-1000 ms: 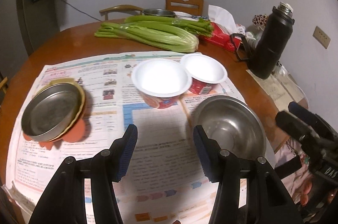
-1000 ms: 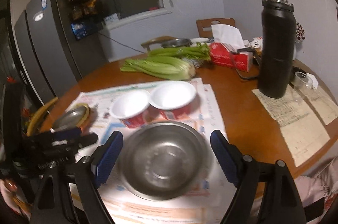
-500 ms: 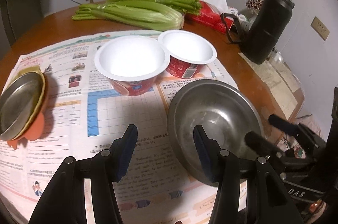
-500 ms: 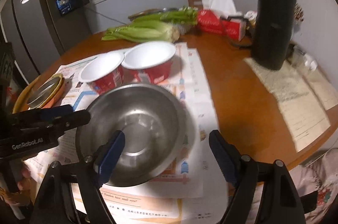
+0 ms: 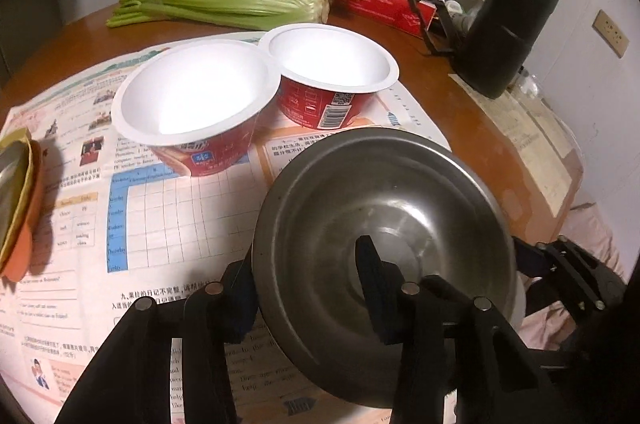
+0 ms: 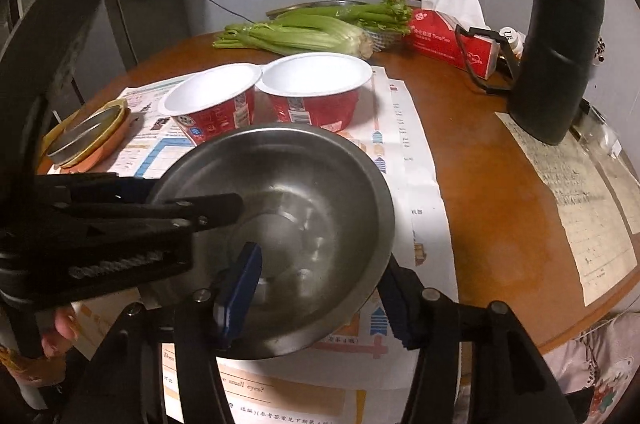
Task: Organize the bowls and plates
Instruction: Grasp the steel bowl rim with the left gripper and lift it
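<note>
Grippers both pitched down over the steel bowl (image 5: pixel 384 207) near the table's (image 6: pixel 492 191) front edge. Left gripper (image 5: pixel 308 288) straddles the bowl's left wall, one finger inside, one outside, clamped on it. Right gripper (image 6: pixel 316 288) straddles the near-right wall the same way, also clamped. Jaws on both have just been closing, bowl wall between them. A second ago both hung open above the paper (image 5: pixel 168 207), short of the bowl. Two red cups (image 5: pixel 192 103) and plate stack (image 6: pixel 86 135) unmoved.
</note>
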